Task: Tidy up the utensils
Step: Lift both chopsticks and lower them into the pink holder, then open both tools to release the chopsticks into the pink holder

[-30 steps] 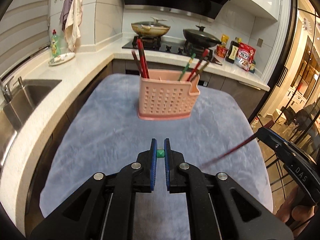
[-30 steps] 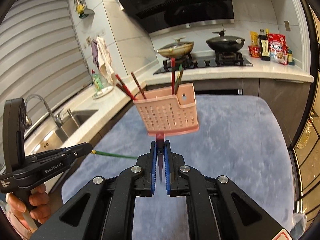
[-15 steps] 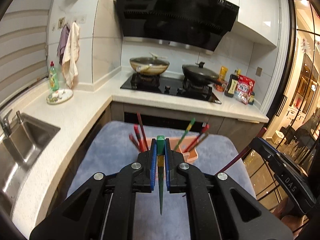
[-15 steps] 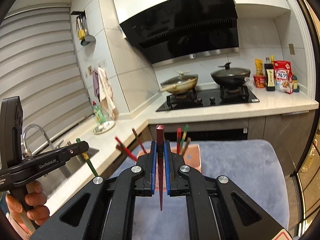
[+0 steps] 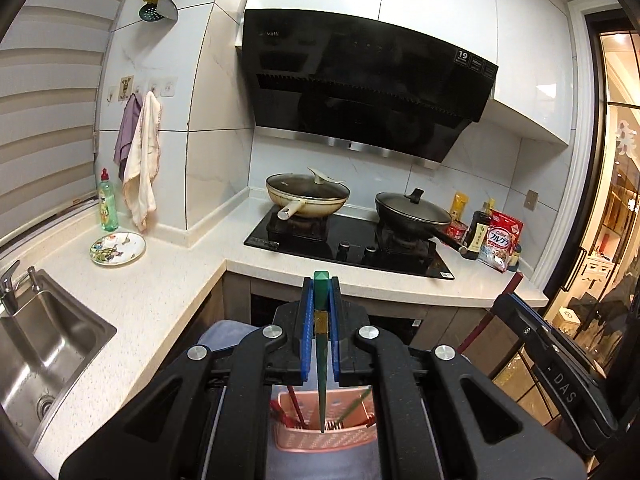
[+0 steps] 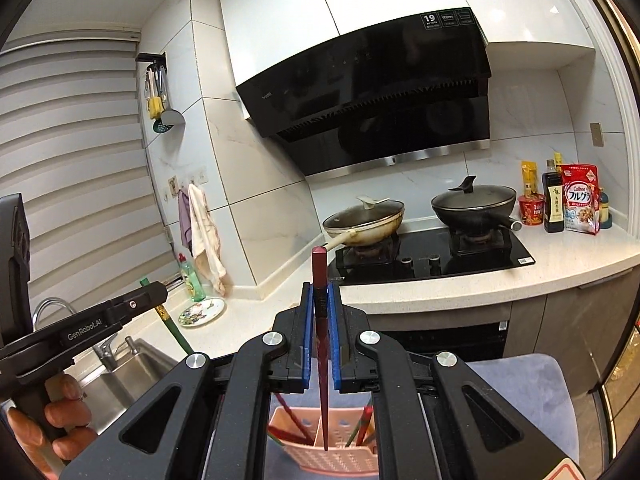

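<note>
Green and red chopsticks hung tip-down over the pink caddy, one in each tong.

On the left, the left gripper was clamped on the green chopstick; on the right, the right gripper pinched the red chopstick. The step in hand seemed to be dropping both into the pink caddy on the grey mat below. Next, each tip probably needed lining up over a compartment before lowering and release. Counted: two held chopsticks, one caddy with several sticks already inside, two pans on the far hob.
</note>
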{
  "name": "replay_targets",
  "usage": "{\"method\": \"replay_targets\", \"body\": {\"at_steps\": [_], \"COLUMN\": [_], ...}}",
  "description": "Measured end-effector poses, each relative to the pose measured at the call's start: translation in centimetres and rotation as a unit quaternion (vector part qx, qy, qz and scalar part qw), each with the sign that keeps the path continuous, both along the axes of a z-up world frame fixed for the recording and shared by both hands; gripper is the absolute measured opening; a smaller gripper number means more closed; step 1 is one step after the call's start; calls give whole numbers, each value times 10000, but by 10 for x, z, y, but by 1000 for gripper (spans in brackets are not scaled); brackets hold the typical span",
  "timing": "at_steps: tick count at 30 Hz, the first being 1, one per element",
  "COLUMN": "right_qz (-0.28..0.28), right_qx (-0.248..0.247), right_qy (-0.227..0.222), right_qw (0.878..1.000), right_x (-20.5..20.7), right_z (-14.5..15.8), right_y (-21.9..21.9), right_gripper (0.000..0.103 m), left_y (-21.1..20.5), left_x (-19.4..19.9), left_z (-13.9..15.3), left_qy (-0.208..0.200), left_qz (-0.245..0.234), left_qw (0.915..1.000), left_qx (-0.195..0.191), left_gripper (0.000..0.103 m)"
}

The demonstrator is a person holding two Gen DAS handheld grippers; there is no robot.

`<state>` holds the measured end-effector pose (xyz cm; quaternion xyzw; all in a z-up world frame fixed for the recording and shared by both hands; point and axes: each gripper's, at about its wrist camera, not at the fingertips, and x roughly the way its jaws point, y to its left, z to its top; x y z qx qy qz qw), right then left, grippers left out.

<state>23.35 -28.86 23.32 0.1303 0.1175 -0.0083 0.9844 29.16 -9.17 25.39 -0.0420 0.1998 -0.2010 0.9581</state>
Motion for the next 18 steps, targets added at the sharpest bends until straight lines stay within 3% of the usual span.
{"method": "replay_targets", "body": {"at_steps": [8, 18], "right_qz": [45, 120], "right_qx": [-14, 31], "right_qy": [405, 987], "right_qw": [9992, 9950], "right_x": [33, 51], "right_z": [-37, -95], "right_y": [2, 8], "right_gripper": [7, 7], "left_y": [-10, -16], "left_x": [27, 43], "left_z": [-31, -86], "left_qy": [157, 643], "left_qz": [37, 14], "left_qw": [9997, 9974], "left_qx": [165, 338], "left_gripper": [7, 7]}}
